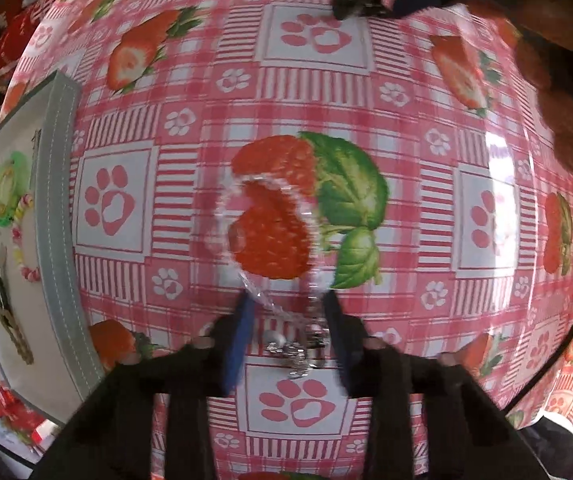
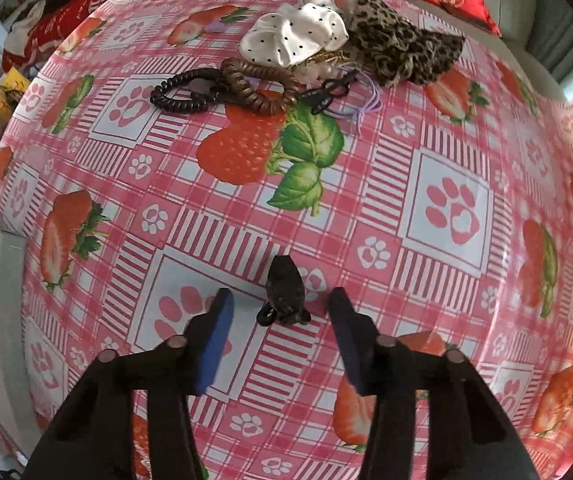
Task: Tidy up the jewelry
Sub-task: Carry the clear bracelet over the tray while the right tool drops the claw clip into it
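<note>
Left wrist view: grey tray (image 1: 60, 184) holding beaded bracelet (image 1: 20, 236), green scrunchie (image 1: 8, 188); both fingers pairs spread, nothing pinched

Both wrist views angled down, close over tablecloth (image 1: 214, 120)

Glossy plastic tablecloth (image 2: 426, 128), satin scrunchie (image 2: 298, 34)

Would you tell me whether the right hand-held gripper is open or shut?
Open: the right hand-held gripper has its blue pads spread either side of the dark hair clip.
</note>
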A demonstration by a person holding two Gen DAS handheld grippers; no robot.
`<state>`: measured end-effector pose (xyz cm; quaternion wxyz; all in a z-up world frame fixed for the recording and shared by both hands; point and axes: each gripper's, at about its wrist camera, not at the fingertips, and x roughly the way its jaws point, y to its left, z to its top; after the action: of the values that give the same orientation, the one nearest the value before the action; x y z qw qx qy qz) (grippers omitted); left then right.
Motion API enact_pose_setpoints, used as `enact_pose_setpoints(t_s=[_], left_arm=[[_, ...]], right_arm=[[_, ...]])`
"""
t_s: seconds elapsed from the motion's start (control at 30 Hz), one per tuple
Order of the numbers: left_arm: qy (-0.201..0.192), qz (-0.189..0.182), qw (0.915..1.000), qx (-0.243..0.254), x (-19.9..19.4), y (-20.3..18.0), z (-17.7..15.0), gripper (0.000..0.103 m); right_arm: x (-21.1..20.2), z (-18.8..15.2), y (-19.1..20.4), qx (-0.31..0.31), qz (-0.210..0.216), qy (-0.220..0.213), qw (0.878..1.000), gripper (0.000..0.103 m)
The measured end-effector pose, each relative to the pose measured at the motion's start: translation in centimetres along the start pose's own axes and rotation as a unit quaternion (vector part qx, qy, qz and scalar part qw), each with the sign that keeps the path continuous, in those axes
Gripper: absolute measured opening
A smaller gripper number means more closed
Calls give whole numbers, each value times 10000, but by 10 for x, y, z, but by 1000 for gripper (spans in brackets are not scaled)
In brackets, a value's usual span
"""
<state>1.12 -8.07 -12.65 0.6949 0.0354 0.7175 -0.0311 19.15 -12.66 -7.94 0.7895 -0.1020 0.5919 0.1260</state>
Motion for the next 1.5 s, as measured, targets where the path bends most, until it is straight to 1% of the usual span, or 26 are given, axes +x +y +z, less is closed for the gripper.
enact_pose_setpoints(t_s=[0.03,0.07,0.1,0.13,0.2,0.27,0.33,0.4,0.63,0.77,0.83,1.07,1.2,1.5], left_arm=[[-20,-28,10000,41,-1,-4,0,20],[-34,-69,10000,57,-1,-5,0,14],[-50,-147,9999,58,-4,-4,0,13],[-77,-340,9994,37,-5,-4,1,13],[-171,-598,9981,6,-12,0,1,13],[-292,-719,9970,25,-20,5,1,13],[-409,-828,9957,55,-29,10,3,13],[-519,-871,9948,69,-39,17,5,13],[-828,-968,9919,31,-69,47,13,13],[-1003,-971,9902,-18,-83,65,16,13],[-1086,-971,9893,-61,-90,75,15,13],[-1347,-945,9862,-191,-115,120,-2,13],[-1429,-865,9854,-319,-124,144,-14,13],[-1400,-710,9843,-805,-121,203,-53,13]], right_arm=[[0,1,1,-30,-4,-21,10000,38],[-1,1,3,-60,-17,-49,10000,30],[-2,2,3,-69,-21,-66,10000,18],[-3,2,2,-56,-15,-67,10000,18],[-4,0,-1,7,33,-90,10000,18],[-9,-5,-7,81,100,-127,9998,18],[-13,-8,-11,193,277,-155,9993,18],[-19,-13,-18,299,455,-171,9984,18],[-41,-40,-32,625,822,-201,9944,18],[-53,-52,-32,813,965,-194,9918,18],[-56,-52,-28,880,1037,-196,9905,18],[-77,-60,-5,883,1210,-218,9885,18],[-90,-61,21,713,1339,-255,9881,18],[-99,-56,111,91,1790,-183,9836,18]])
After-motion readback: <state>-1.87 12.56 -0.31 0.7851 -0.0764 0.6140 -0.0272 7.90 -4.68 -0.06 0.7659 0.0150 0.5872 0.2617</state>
